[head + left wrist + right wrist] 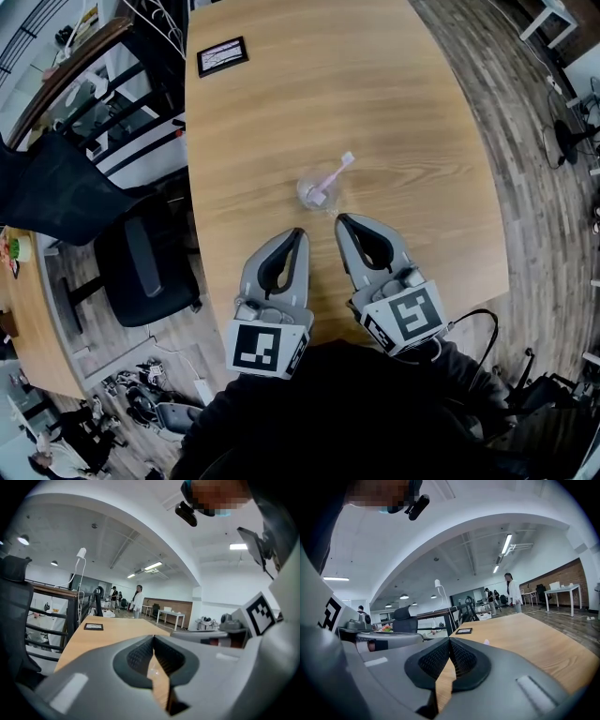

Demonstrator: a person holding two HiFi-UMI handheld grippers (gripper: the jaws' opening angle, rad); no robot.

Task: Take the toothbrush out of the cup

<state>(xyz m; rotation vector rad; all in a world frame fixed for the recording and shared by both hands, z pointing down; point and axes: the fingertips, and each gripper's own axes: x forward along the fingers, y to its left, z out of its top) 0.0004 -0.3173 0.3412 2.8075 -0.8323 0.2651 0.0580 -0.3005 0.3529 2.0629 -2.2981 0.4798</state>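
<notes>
Pink toothbrush leaning in clear cup, table centre, left gripper and right gripper clenched, empty, by near edge.

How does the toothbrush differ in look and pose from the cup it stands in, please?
The toothbrush is pink and opaque; the cup is clear. The toothbrush is slender; the cup is round and wide. The toothbrush leans, its head out past the rim; the cup stands upright. Both sit together mid-way along the wooden table.
</notes>
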